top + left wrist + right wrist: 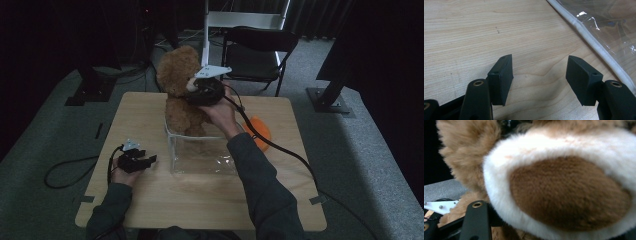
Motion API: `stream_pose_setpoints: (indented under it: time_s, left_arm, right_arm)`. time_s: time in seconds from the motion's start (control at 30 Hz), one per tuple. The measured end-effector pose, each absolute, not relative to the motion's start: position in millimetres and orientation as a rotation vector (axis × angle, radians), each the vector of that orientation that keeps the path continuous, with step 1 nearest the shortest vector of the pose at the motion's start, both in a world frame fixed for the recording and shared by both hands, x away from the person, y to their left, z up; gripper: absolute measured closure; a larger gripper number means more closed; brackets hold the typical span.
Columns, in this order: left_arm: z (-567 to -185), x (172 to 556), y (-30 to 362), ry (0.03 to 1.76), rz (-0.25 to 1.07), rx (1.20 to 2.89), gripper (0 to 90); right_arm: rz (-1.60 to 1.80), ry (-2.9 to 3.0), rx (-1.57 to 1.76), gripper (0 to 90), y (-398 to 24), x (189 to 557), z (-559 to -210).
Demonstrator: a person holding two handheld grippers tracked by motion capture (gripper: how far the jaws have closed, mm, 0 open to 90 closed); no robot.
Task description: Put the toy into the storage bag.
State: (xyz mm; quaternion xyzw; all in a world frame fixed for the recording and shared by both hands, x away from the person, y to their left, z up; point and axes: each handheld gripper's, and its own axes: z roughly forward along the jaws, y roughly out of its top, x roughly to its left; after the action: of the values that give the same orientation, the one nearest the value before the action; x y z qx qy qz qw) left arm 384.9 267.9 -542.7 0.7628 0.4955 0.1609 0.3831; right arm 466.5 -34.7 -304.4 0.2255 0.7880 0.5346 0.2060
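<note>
Brown plush teddy bear [180, 90] stands half inside the clear bag [202, 155] on the table [150, 200], the right claw [200, 89] apparently clenched on its muzzle. Next, I judge: push it deeper. Left claw [539, 75] rests released beside the bag.

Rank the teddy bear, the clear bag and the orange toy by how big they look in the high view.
1. Teddy bear and clear bag: alike, too close to rank.
2. Orange toy, partly hidden behind the forearm.
</note>
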Motion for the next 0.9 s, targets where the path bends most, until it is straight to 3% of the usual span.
stream_pose_setpoints:
  time_s: [0.9]
  left_arm:
    - [-542.9, 384.8, 268.2, 1.268, 0.415, 1.940, 39.2]
  right_arm:
    - [1.457, 2.241, 0.642, 35.9, -35.3, 474.0, -320.7]
